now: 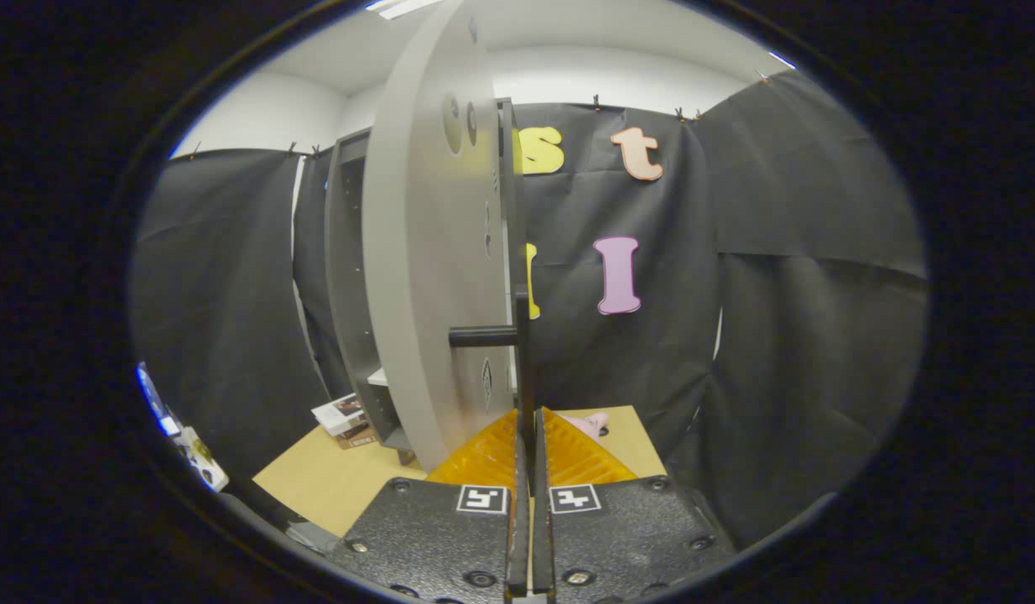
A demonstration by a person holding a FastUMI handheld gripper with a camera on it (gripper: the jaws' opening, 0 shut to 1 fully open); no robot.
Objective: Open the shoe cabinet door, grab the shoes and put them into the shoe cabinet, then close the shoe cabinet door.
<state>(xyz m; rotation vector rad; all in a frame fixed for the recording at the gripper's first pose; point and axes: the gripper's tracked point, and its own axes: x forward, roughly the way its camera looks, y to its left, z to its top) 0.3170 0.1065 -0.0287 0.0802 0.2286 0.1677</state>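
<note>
Cabinet door (421,277) ajar, tongs (530,436) closed below handle (482,336)

A light wooden desk (333,486) fills the lower centre of the frame. On it stands the grey shoe cabinet (350,294), left of centre. Some printed booklets (345,417) lie at its foot, and a pale pink shoe (591,424) lies right of centre.
</note>
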